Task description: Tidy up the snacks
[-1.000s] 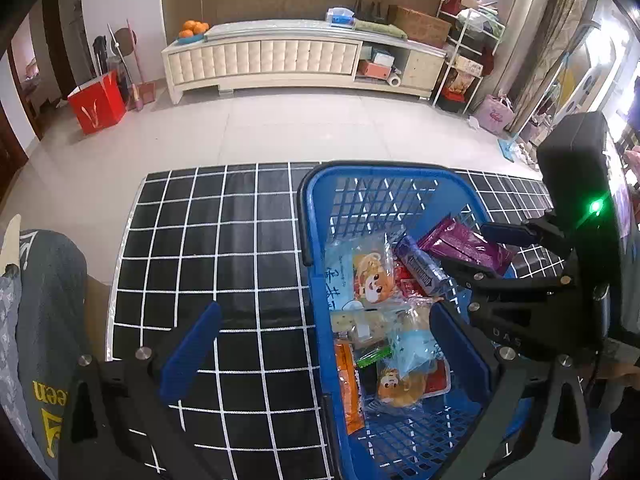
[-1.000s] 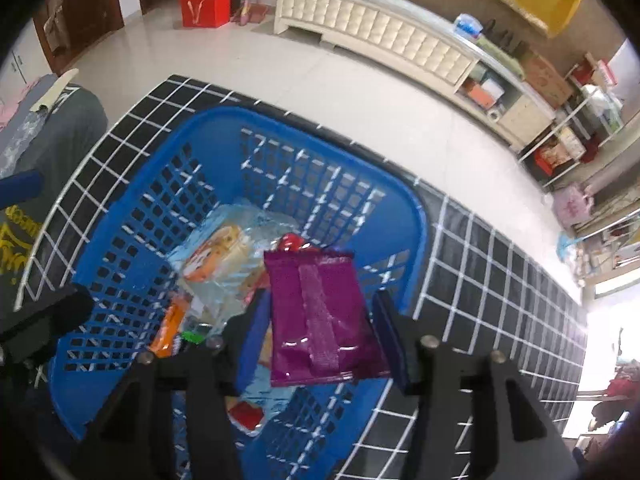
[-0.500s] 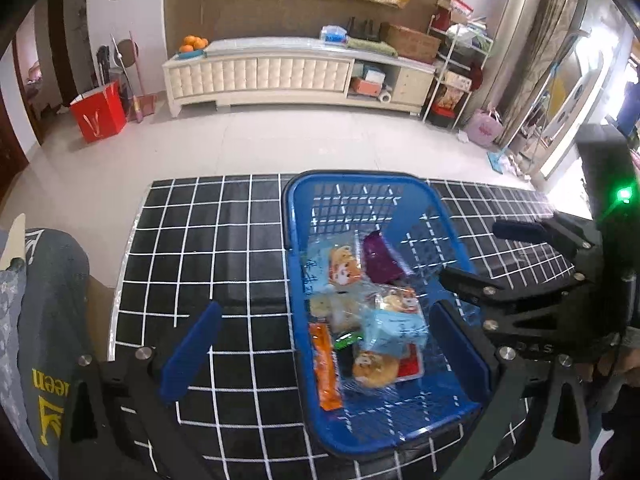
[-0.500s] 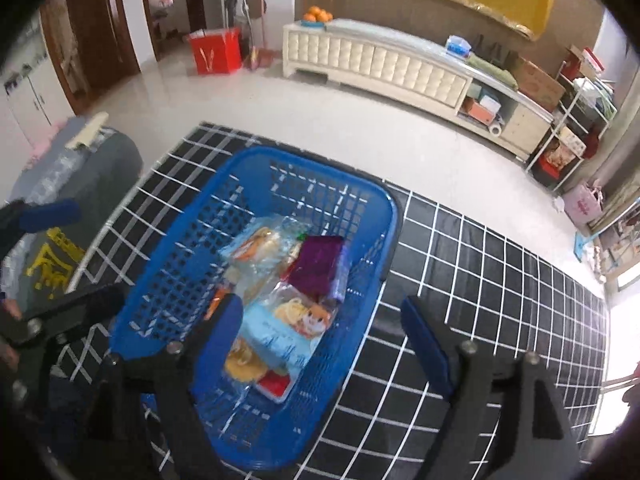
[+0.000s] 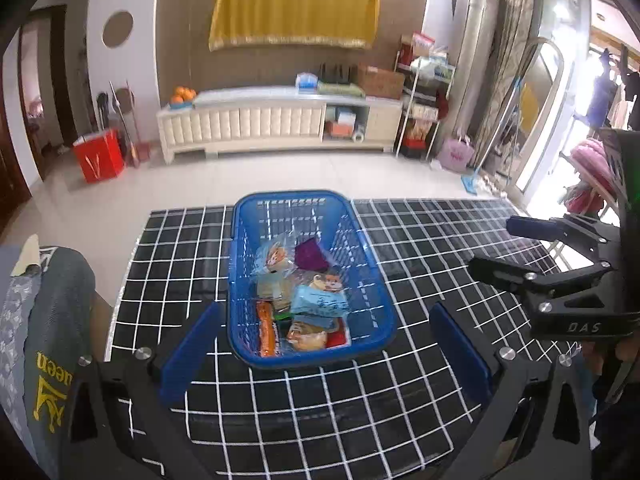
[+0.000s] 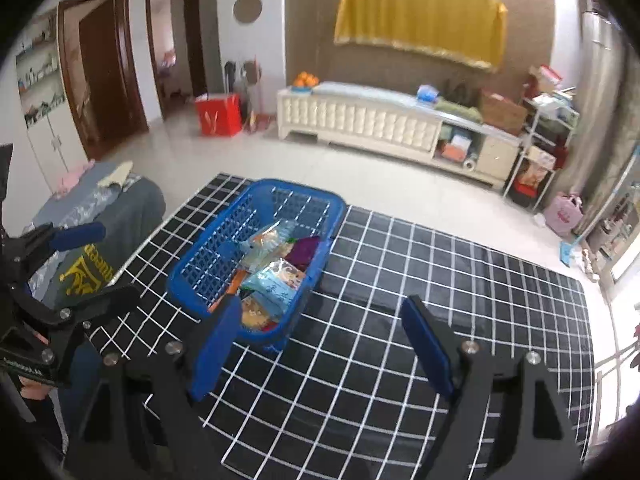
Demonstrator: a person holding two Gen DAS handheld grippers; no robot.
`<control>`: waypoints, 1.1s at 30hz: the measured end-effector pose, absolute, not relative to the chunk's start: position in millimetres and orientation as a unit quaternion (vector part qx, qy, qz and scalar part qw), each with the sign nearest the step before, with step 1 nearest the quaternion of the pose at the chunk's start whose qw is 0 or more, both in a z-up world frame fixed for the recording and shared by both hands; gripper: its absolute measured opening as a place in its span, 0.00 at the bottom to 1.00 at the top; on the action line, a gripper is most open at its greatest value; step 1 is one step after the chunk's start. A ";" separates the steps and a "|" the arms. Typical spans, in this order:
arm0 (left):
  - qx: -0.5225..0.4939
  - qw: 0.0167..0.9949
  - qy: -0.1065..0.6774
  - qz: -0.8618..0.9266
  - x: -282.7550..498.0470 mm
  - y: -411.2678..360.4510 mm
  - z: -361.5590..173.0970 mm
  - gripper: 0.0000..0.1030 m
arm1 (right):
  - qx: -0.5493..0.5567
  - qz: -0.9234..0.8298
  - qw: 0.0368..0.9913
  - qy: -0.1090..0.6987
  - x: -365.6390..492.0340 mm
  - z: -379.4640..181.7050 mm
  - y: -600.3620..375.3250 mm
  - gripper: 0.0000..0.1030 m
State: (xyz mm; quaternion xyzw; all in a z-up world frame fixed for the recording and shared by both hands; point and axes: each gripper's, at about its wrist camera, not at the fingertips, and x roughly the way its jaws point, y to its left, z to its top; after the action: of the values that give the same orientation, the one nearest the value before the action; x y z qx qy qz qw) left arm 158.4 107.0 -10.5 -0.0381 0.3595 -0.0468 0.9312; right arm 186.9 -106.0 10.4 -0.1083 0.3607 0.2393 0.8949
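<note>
Right hand-held gripper (image 6: 322, 344) now stands with its jaws wide apart and nothing between them; a second ago it was clamped on a purple packet (image 5: 310, 254) just above the blue basket (image 5: 244, 280), its jaws have just been opening, and that packet now lies inside the basket toward the far end, partly under a clear wrapper. Left hand-held gripper (image 5: 324, 350) is likewise spread apart and empty, as it was a second ago. Both have drawn back and upward from the basket: earlier the basket filled most of each view, and now it sits smaller, out in front of the blue pads, with bare checked cloth showing between the pads and the basket's near rim. The basket rests on the bench (image 5: 420, 240), which is covered by the black cloth with white grid lines, and holds the whole lot of snacks: a light blue pouch (image 5: 318, 300) on top, an orange stick packet (image 5: 266, 330) along the left wall, and a cartoon-printed bag (image 5: 272, 258) at the back beside the purple one. No loose snack shows on the cloth around the basket in either view. Judging from that, the purple packet looks to have been the last item delivered, and the gathering is at or near its end; what remains, if anything, would lie outside these views.
</note>
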 end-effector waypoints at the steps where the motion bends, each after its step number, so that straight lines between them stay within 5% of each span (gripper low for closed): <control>1: -0.039 0.934 0.353 -0.048 150.3 102.7 -8.5 1.00 | -0.105 0.238 0.898 0.354 178.3 12.1 -110.3 0.83; 6: -0.029 0.949 0.311 -0.033 102.2 76.0 -0.7 1.00 | -0.089 0.216 0.920 0.314 129.9 19.3 -134.8 0.86; 10: -0.003 0.960 0.280 -0.018 69.7 51.5 5.9 1.00 | -0.072 0.191 0.940 0.273 97.3 27.9 -152.0 1.00; 33: -0.010 0.974 0.226 -0.019 -14.5 5.0 12.7 1.00 | -0.034 0.131 0.965 0.223 15.2 17.1 -190.9 1.00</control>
State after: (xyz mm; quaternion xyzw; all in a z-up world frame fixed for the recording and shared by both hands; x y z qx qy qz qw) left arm -14.5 5.0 12.7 -0.0101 0.2264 -0.0191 0.9738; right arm 15.2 -190.9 17.1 -0.0340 0.2231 0.1314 0.9653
